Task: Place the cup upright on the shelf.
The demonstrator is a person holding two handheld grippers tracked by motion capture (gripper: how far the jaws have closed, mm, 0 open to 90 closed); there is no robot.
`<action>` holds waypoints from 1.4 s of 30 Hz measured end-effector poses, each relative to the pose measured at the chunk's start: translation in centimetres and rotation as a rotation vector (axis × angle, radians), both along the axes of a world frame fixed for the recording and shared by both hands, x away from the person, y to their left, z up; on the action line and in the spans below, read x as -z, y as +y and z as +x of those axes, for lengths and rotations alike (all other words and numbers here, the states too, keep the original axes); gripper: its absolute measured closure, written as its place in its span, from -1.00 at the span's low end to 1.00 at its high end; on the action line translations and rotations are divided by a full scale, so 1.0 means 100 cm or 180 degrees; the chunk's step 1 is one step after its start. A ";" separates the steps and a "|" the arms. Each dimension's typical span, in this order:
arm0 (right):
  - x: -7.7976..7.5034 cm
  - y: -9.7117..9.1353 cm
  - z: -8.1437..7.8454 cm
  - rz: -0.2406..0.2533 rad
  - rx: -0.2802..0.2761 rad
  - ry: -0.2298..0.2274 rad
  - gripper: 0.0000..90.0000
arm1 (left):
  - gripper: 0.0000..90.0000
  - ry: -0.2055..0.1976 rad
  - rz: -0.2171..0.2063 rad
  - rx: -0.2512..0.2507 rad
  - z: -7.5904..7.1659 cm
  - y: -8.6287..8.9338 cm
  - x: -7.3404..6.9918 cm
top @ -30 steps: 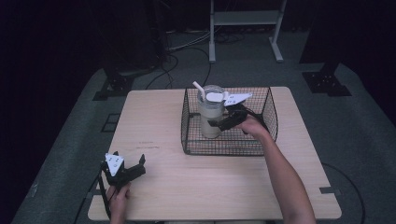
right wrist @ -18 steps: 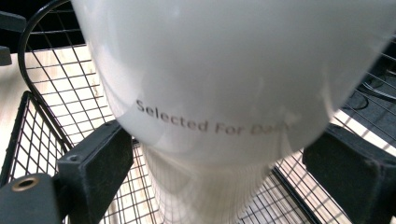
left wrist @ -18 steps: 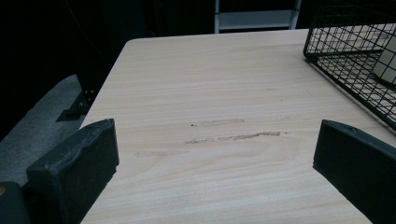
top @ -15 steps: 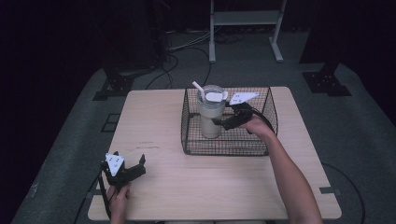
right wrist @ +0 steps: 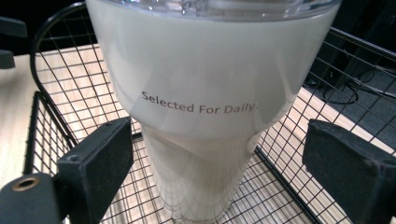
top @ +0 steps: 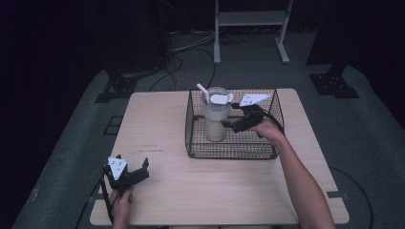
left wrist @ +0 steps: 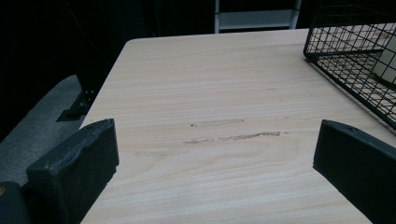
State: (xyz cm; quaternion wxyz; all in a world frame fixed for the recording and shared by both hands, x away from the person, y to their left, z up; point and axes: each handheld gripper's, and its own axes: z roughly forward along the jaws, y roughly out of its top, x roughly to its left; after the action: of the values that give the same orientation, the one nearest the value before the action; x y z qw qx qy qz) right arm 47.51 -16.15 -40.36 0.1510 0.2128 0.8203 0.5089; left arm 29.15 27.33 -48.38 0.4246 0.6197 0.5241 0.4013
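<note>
A cream tumbler (top: 215,121) with a clear lid and a white straw stands upright inside a black wire basket (top: 229,155) on the far half of the wooden table (top: 215,191). My right gripper (top: 229,125) reaches into the basket from the right, open. In the right gripper view its jaws stand wide on either side of the tumbler (right wrist: 205,93), which reads "Selected For Daily.", with a gap on both sides. My left gripper (top: 142,169) rests open at the table's near left corner, with bare wood between its jaws (left wrist: 215,149).
The basket's corner (left wrist: 345,42) and a sliver of the tumbler (left wrist: 386,60) show at the right of the left gripper view. Basket wires (right wrist: 60,79) run close around the right jaws. A white metal stand (top: 250,19) and cables lie on the floor beyond the table.
The right hand has shifted only slightly beside the tumbler. The tumbler, the basket and the left gripper stay where they were.
</note>
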 end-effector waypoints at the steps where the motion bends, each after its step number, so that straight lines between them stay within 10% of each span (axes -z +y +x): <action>1: -0.001 -0.001 -0.001 0.0005 -0.0002 0.0012 -0.82 | -1.00 0.0002 0.0000 -0.0003 0.000 0.000 0.000; 42: -0.058 -0.040 -0.050 0.0093 0.0119 -0.0177 -0.81 | -1.00 -0.0010 0.0036 0.0018 0.000 -0.002 0.000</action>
State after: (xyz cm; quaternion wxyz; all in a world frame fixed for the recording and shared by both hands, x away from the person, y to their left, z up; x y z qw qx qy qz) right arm 42.47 -20.20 -34.61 0.1802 0.2162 0.8041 0.5236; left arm 29.13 27.16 -48.41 0.4230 0.6229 0.5194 0.4040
